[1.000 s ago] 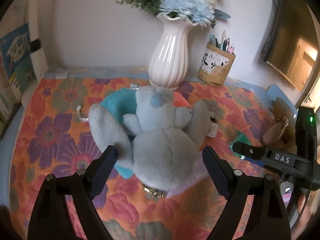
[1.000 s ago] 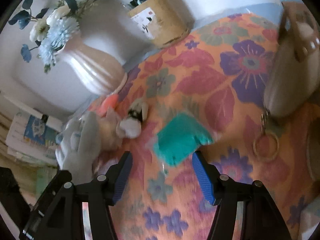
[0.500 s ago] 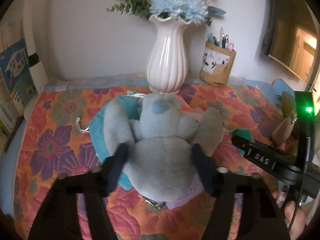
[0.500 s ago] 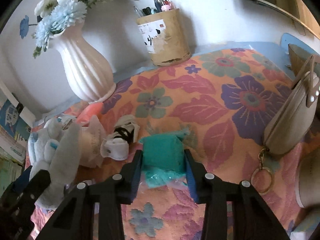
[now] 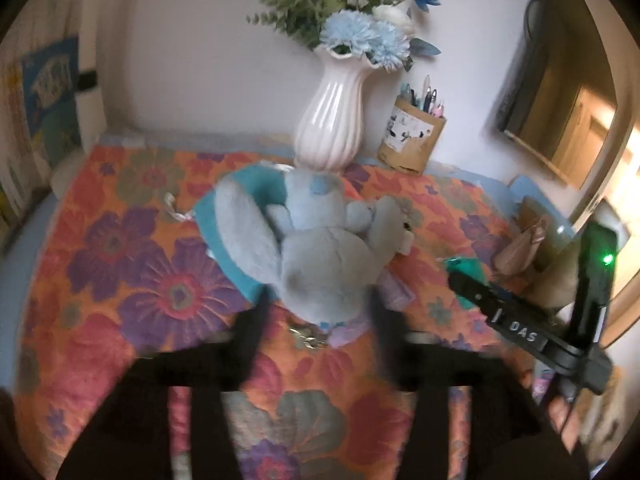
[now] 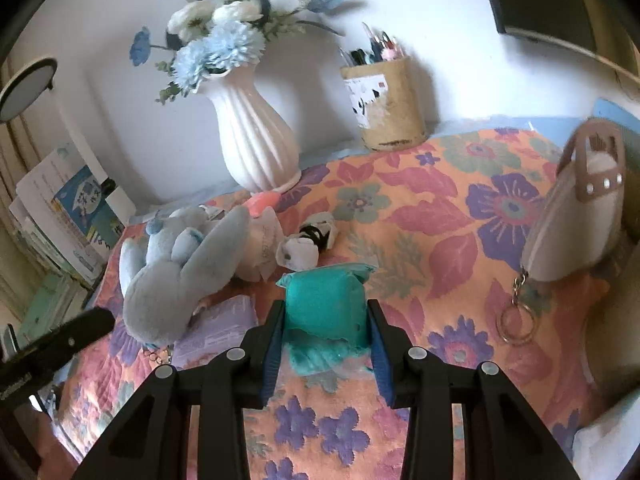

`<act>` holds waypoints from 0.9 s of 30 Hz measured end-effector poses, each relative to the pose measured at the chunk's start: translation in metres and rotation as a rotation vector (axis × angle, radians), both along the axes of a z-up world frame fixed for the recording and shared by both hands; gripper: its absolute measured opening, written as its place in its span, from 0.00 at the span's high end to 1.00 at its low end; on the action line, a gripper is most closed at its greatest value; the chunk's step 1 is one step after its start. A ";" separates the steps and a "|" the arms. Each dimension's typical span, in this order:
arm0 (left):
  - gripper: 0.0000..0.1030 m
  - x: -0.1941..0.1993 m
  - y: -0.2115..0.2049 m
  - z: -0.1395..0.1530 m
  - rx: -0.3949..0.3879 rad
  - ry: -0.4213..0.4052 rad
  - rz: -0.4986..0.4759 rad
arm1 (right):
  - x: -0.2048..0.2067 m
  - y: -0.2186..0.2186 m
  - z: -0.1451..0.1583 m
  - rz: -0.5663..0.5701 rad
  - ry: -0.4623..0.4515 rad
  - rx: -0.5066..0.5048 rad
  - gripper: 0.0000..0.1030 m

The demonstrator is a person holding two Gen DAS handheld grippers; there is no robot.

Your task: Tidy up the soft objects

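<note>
Your right claw [image 6: 325, 334] was closed tight on the teal cloth bundle [image 6: 326, 300], with a blue pad pressing each side of it. The bundle sat in a clear bag just above the flowered worktop [image 6: 420, 216].

Your left claw [image 5: 318, 320] had just been opening. Its dark, blurry fingers [image 5: 252, 328] stood on each side of the bottom of the gray stuffed bunny [image 5: 316, 248]. I could not tell if they still touched it.

The bunny lay on a teal cloth [image 5: 240, 272] in the middle of the worktop. The white vase [image 5: 332, 120] with blue flowers stood at its 12 o'clock. The pen cup [image 5: 412, 140] was at its 1 o'clock. A small white sock roll [image 6: 308, 244] lay near the bunny at 3 o'clock, seen from the right claw. A tan purse [image 6: 576, 216] stood at the bundle's 2 o'clock.
</note>
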State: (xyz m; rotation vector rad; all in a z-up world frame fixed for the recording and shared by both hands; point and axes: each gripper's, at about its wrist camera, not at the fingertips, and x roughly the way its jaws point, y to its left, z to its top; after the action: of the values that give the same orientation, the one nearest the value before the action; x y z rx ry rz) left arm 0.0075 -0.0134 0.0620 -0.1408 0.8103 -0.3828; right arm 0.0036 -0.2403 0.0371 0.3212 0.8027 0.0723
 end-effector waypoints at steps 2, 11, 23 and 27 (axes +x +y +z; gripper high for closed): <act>0.16 0.002 -0.006 0.002 -0.015 -0.022 0.000 | 0.003 -0.006 -0.004 -0.011 0.020 0.029 0.63; 0.21 0.048 -0.047 -0.024 0.206 0.024 0.040 | 0.008 -0.015 -0.014 -0.021 0.068 0.094 0.63; 0.36 -0.021 -0.004 0.011 0.033 -0.077 0.001 | -0.009 0.011 0.003 0.095 -0.044 0.007 0.63; 0.36 -0.048 0.004 0.009 0.051 -0.079 0.000 | -0.020 0.009 0.002 0.095 -0.027 0.008 0.63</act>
State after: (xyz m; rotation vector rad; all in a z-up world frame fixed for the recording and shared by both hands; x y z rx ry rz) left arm -0.0402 -0.0095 0.0708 -0.0778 0.7420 -0.3656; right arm -0.0168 -0.2317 0.0395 0.2892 0.7906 0.1685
